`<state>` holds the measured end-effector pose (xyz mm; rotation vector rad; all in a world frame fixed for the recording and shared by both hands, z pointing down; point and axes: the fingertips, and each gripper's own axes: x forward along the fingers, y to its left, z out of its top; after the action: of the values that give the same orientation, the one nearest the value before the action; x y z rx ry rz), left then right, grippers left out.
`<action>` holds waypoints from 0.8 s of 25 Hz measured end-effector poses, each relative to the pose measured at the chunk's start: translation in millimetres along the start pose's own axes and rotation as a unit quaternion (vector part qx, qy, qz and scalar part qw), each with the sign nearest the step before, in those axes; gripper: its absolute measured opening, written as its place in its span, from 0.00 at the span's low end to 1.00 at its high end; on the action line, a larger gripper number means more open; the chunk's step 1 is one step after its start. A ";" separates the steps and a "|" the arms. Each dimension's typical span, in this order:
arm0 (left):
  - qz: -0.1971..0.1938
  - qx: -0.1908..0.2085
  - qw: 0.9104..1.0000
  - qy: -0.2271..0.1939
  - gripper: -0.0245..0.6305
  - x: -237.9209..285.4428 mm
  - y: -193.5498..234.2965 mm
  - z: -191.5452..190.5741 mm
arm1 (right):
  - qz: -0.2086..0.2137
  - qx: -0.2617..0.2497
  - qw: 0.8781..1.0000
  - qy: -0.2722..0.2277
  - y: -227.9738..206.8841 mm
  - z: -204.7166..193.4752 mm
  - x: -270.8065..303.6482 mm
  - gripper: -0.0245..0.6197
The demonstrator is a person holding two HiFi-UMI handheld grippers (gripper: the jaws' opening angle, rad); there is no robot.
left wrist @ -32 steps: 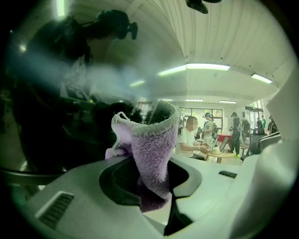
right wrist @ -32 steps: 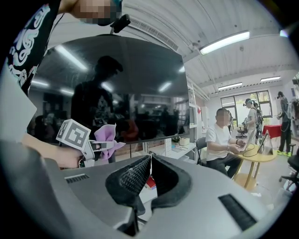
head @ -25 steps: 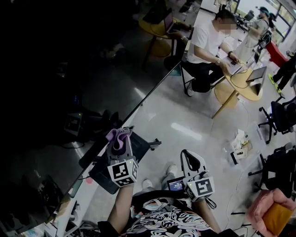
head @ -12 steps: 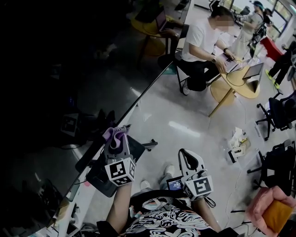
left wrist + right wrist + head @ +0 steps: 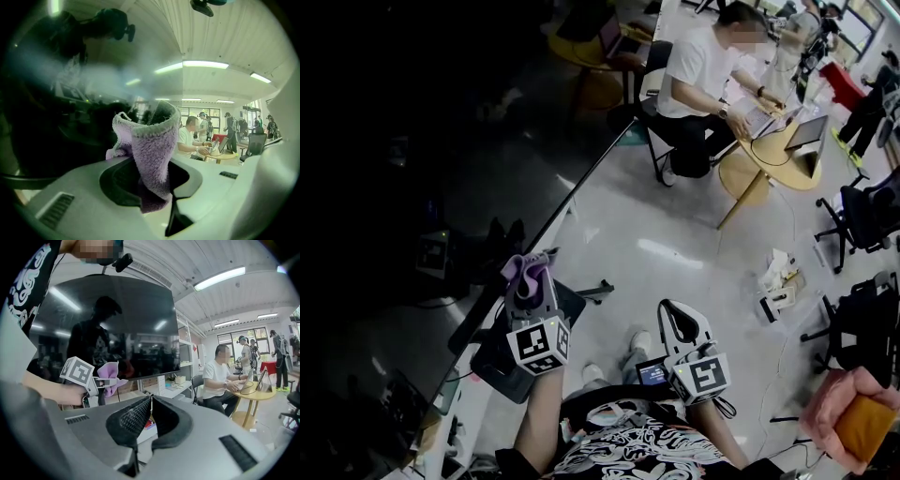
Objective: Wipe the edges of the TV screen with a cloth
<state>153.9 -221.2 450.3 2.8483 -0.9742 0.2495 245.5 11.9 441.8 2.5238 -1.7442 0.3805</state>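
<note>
TV screen (image 5: 441,150), head view: the dark panel fills the left of the scene. Its lower edge runs as one long line from near left to far right. The purple cloth (image 5: 525,269) stands out of the left tool (image 5: 531,277), which sits just right of that edge and points far. Whether cloth and edge touch cannot be told from here. The right tool (image 5: 679,322) hangs well apart to the right, over the floor, so the left one is plainly the nearer.

Left gripper view: this tool is clamped on the cloth, which rises in a fold from between the jaws. The dark screen lies close ahead and to the left.

Right gripper view: the jaws are together with nothing between them. The screen stands upright at left. The left tool is held about level at the height of the lower edge, cloth tip toward the panel.

Judgement: the coming stroke should follow the edge's long axis, made by the left tool.
</note>
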 end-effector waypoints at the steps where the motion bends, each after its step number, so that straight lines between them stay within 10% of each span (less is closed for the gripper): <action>1: -0.001 0.001 1.000 0.000 0.24 2.5 -1.6 1.0 | 0.000 0.001 1.000 -0.003 -2.1 0.8 0.7 0.08; 20: 0.004 0.004 1.000 0.001 0.24 36.3 -24.6 3.8 | -0.008 0.009 1.000 0.000 -46.7 -0.3 10.2 0.08</action>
<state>197.8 -224.1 452.1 2.8505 -0.9877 0.2563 292.2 19.6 448.9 2.5476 -1.7279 0.3977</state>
